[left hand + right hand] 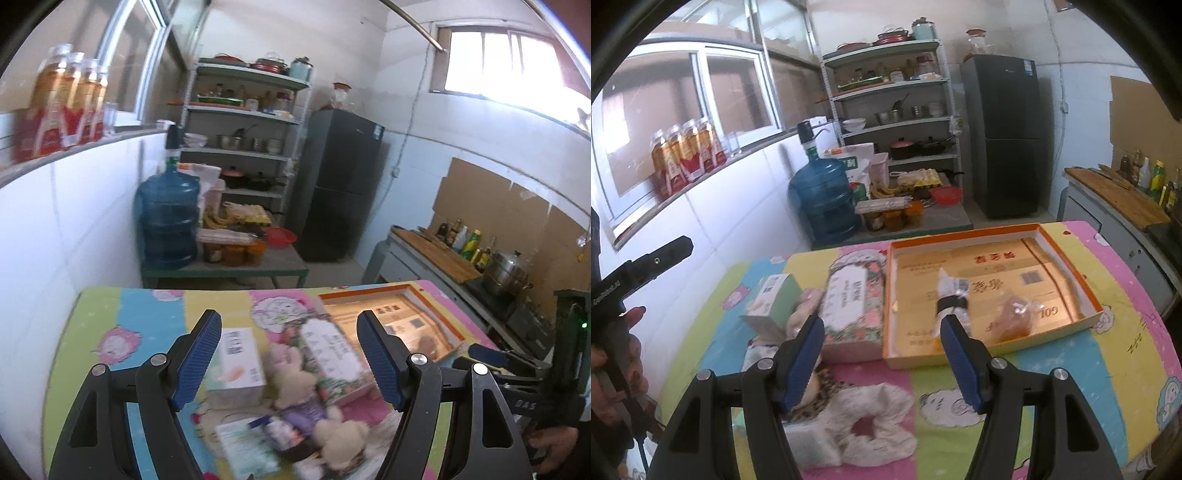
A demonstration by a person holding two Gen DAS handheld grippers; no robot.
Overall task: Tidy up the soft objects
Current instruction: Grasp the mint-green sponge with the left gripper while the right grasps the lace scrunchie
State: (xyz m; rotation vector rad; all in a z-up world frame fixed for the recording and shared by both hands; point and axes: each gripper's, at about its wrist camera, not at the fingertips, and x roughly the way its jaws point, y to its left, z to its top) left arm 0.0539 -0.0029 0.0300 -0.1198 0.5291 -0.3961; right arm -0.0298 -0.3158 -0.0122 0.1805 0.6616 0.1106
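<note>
A pile of soft things lies on the colourful cartoon cloth (960, 402). A floral tissue pack (332, 354) (855, 306), a green-white tissue box (236, 362) (772, 299), a cream plush toy (291, 373) and a second plush (340, 439) lie between my left fingers' view. A white fluffy scrunchie (875, 421) lies near the front. The orange-rimmed shallow box (1067, 258) (417, 295) holds two wrapped snack packets (1015, 317). My left gripper (288, 362) is open above the pile. My right gripper (882, 362) is open above the scrunchie.
A low table with a blue water jug (823, 195), jars and a red bowl stands beyond the cloth. A shelf rack (894, 99) and a dark fridge (1004, 140) stand behind. A counter with a wooden board and bottles (1119, 195) runs at right.
</note>
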